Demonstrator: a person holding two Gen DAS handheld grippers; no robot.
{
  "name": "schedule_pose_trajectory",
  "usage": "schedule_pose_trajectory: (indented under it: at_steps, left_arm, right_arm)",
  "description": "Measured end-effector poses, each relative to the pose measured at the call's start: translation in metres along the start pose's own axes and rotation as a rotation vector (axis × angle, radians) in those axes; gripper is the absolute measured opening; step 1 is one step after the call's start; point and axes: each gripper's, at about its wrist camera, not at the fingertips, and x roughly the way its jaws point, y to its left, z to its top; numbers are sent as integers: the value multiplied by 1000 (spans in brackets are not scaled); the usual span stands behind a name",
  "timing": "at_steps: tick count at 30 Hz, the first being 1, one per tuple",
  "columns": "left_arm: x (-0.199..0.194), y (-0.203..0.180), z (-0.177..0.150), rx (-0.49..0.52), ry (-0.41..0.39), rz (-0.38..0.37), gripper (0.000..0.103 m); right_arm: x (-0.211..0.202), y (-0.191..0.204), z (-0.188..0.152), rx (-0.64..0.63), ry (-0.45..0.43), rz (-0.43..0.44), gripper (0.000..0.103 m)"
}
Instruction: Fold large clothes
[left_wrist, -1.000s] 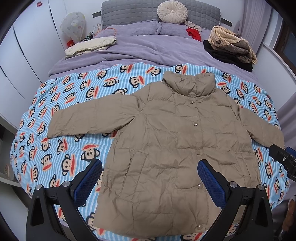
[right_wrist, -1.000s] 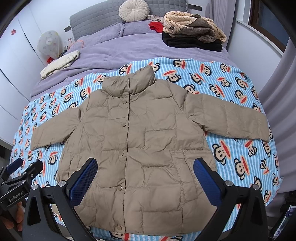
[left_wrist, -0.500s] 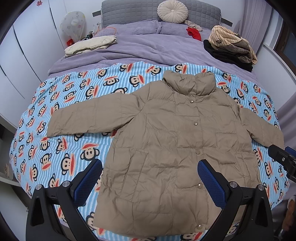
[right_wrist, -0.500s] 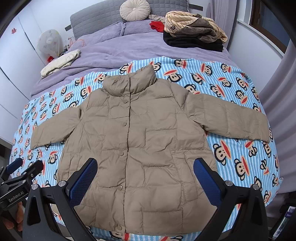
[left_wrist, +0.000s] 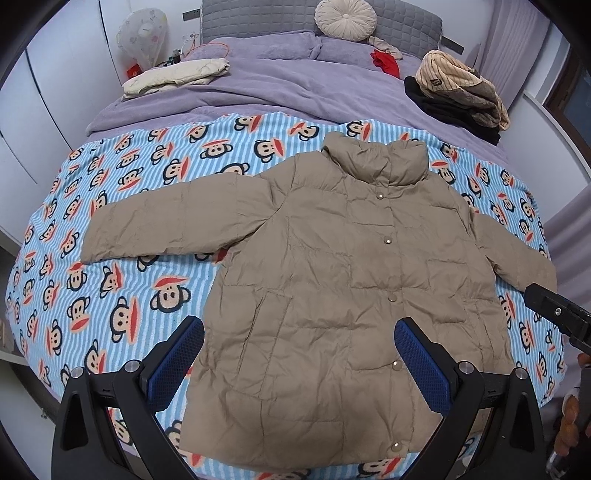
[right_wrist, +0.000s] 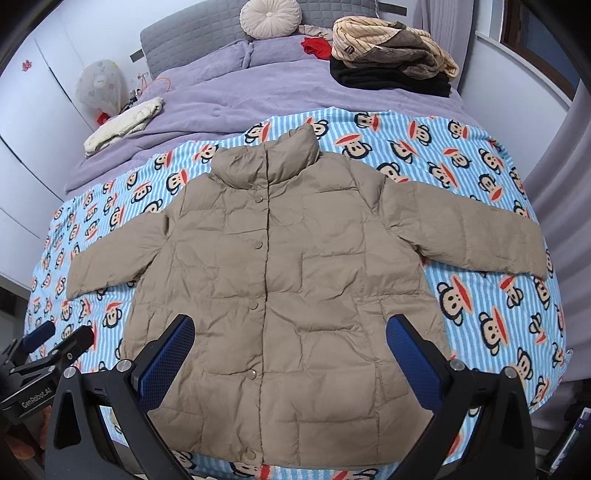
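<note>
A tan puffer jacket (left_wrist: 332, 288) lies flat, front up and snapped shut, on a blue striped monkey-print blanket (left_wrist: 110, 288). Both sleeves are spread sideways and the collar points to the headboard. It also shows in the right wrist view (right_wrist: 295, 280). My left gripper (left_wrist: 299, 362) is open and empty, hovering above the jacket's lower hem. My right gripper (right_wrist: 290, 358) is open and empty above the same hem. The right gripper's tip shows at the left view's right edge (left_wrist: 554, 314); the left gripper shows at the right view's lower left (right_wrist: 44, 354).
A purple duvet (left_wrist: 258, 85) covers the far half of the bed. A folded cream garment (left_wrist: 177, 75) lies at the far left, a pile of striped and black clothes (left_wrist: 458, 96) at the far right. A round cushion (left_wrist: 345, 18) leans on the grey headboard.
Both grippers have shifted very slightly. The jacket has not moved.
</note>
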Motion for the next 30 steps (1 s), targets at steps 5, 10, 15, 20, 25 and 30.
schedule_pose_trajectory:
  at_steps: [5, 10, 15, 20, 25, 30]
  left_arm:
    - [15, 30, 1, -44, 42, -37, 103]
    - [39, 81, 7, -146, 65, -122, 103]
    - [79, 156, 13, -320, 56, -207, 103]
    - [132, 235, 20, -472, 26, -269, 103]
    - [191, 302, 30, -627, 4, -394, 103]
    - [243, 342, 41, -701, 9, -381, 103]
  right_arm:
    - [14, 16, -5, 22, 66, 101, 103]
    - [38, 50, -9, -33, 93, 63, 103]
    - [65, 93, 2, -36, 53, 117, 103]
    - [93, 126, -4, -45, 111, 128, 103]
    - [121, 156, -11, -62, 193, 119, 103]
    - [148, 174, -32, -77, 290, 79, 103]
